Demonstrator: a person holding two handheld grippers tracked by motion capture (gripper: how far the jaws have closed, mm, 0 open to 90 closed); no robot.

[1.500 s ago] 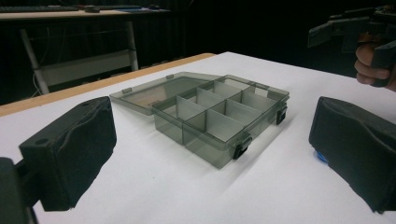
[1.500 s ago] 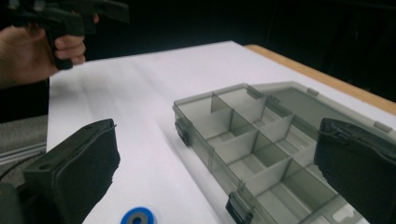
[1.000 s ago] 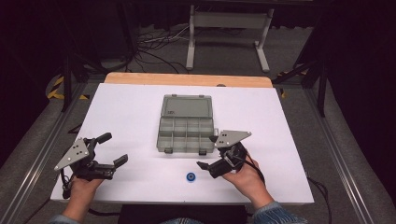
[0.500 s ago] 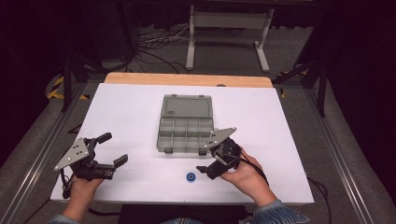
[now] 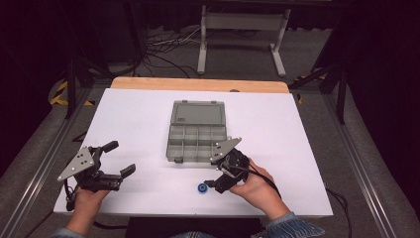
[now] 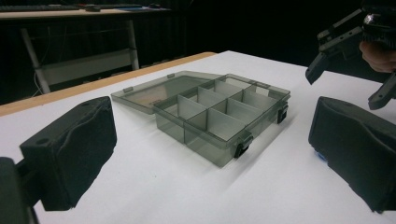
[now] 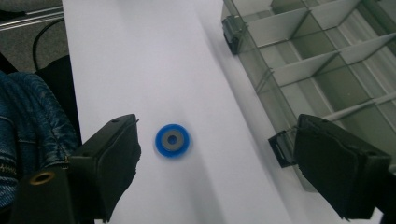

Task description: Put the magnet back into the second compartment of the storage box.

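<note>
Nearest the person, a small blue ring (image 7: 172,139) with a grey centre lies flat on the white counter (image 5: 138,119), close to its front edge. The right hand-held gripper (image 5: 222,173) hovers over it; its jaws have just been closing, yet stand apart with the ring between them, untouched. The step looks like the approach to a pick: next, lower and pinch the ring. The left hand-held gripper (image 5: 119,157) rests apart, empty. Beyond lies the open compartment box (image 5: 197,141).
</note>
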